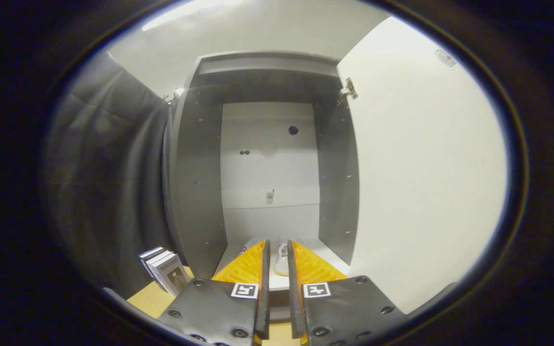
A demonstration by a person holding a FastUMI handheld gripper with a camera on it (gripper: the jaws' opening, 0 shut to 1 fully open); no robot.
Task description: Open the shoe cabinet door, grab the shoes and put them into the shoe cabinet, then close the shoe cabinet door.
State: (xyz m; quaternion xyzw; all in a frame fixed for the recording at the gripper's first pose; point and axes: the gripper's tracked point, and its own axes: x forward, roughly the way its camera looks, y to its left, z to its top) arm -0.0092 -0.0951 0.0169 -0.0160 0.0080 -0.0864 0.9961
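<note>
Straight ahead of us stands the tall grey shoe cabinet (195,192) with a pale back panel, its white flat door (426,168) swung wide open on our right, hinged at the cabinet's right edge. We look into it along our tongs (277,262), whose two fingers reach toward the cabinet's white bottom shelf (327,259). The fingers stand close together with a narrow gap between them. Through that gap, just ahead of the fingertips, we see part of a white shoe with a pale sole (282,262) resting on the bottom shelf. We cannot tell whether the fingers press on the shoe or sit just short of it, so we cannot say if the tongs are clenched on it or merely nearly closed.

Left of the cabinet hangs dark cloth (108,192), and below it, near the left finger, a small stack of books or boxes (164,269) stands tilted on a light wooden desk (149,300).

We judge the door-opening step finished, and the shoe-placing step either ending or just completed, since a shoe already lies inside. If the tongs grip the shoe, the next move calls for letting go and drawing straight back out without dragging it. After that, the door must be reached on the right and pushed shut.
</note>
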